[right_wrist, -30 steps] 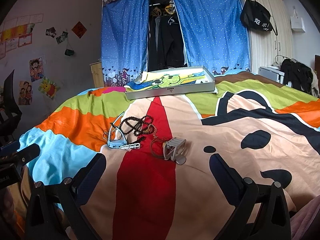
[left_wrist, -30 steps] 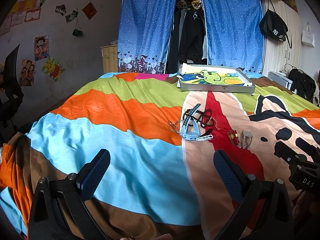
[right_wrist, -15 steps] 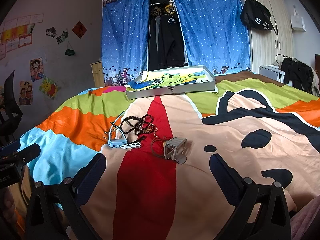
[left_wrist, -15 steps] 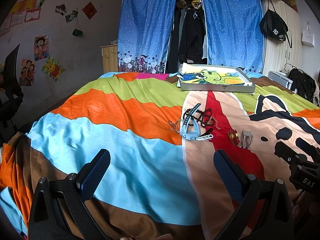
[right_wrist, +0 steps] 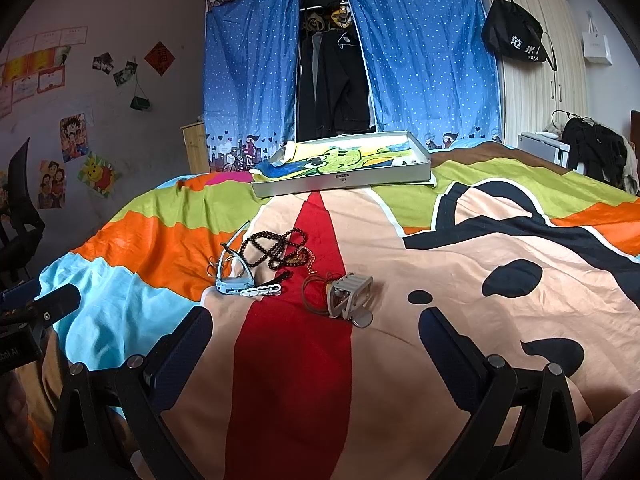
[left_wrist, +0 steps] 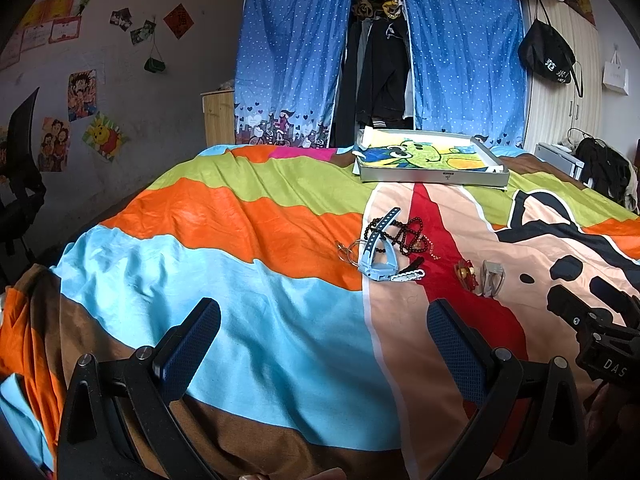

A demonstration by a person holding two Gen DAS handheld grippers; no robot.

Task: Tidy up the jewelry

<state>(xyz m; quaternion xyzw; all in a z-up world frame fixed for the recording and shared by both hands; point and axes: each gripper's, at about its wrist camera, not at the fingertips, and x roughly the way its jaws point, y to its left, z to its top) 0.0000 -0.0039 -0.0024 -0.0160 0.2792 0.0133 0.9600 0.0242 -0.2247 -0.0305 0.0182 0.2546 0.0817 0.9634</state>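
Jewelry lies in a loose group on the colourful bedspread: a light blue watch [left_wrist: 376, 254] [right_wrist: 232, 272], a dark bead necklace [left_wrist: 408, 232] [right_wrist: 276, 248], a white clip [left_wrist: 408, 275] [right_wrist: 262, 290], a grey watch [right_wrist: 350, 296] [left_wrist: 493, 278] and a reddish cord bracelet [left_wrist: 464, 272] [right_wrist: 316, 296]. A grey tray [left_wrist: 434, 176] [right_wrist: 340, 180] lined with a cartoon cloth stands at the bed's far side. My left gripper [left_wrist: 324, 332] is open and empty, well short of the jewelry. My right gripper [right_wrist: 316, 340] is open and empty, just short of the grey watch.
Blue curtains [right_wrist: 420, 60] and hanging dark clothes stand behind the bed. A black bag [right_wrist: 514, 40] hangs on a wardrobe at right. A black chair [left_wrist: 20, 184] stands at far left. The right gripper's body shows in the left wrist view [left_wrist: 596, 336].
The right wrist view has shifted very slightly; the jewelry and tray have not moved. Both grippers stay open.
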